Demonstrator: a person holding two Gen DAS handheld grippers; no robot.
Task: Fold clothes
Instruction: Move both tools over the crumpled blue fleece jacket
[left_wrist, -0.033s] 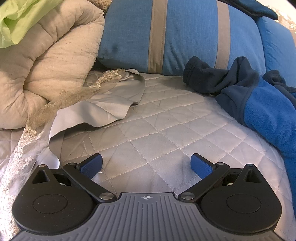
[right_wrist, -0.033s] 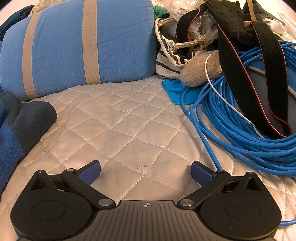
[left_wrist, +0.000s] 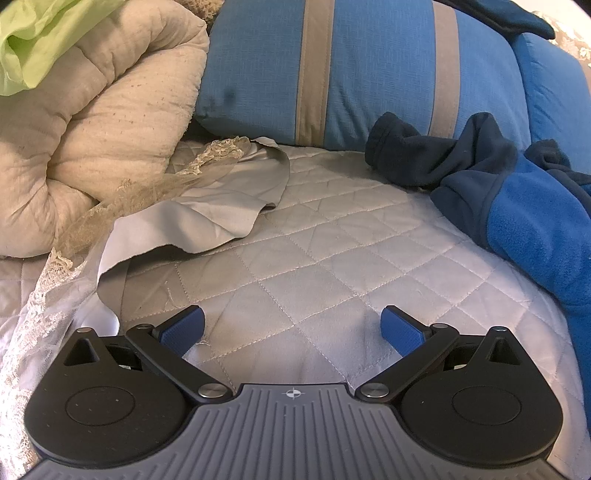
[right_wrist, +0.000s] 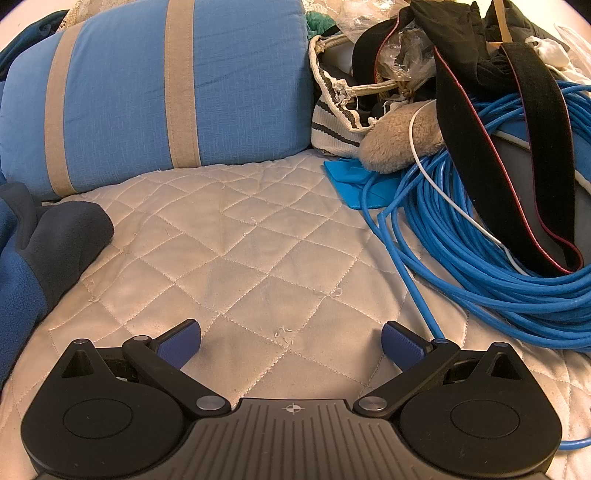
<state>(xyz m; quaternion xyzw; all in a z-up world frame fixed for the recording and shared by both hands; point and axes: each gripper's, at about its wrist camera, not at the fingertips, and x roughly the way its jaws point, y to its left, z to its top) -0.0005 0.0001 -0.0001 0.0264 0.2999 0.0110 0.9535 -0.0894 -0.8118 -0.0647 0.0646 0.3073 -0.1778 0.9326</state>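
- Lying at the right edge of the left wrist view, the blue fleece jacket (left_wrist: 535, 221) is seen with a navy sleeve (left_wrist: 417, 155) stretched toward the upper middle of the frame, against the blue striped pillow (left_wrist: 332, 74).
- In the right wrist view the same jacket (right_wrist: 33, 251) is found at the left edge, so it is judged to lie between the two grippers, roughly equally near to each.
- The left gripper (left_wrist: 291, 328) is held wide open over the quilted bedspread (left_wrist: 314, 266), with nothing grasped.
- The right gripper (right_wrist: 291, 343) is likewise spread wide and empty.
- A grey lace-trimmed cloth (left_wrist: 207, 206) is seen at middle left, beside a rolled beige comforter (left_wrist: 92, 129).
- A striped drawstring bag (right_wrist: 343, 122) at upper right is stuffed with items that cannot be identified; a coiled blue cable (right_wrist: 498, 266) lies below it.
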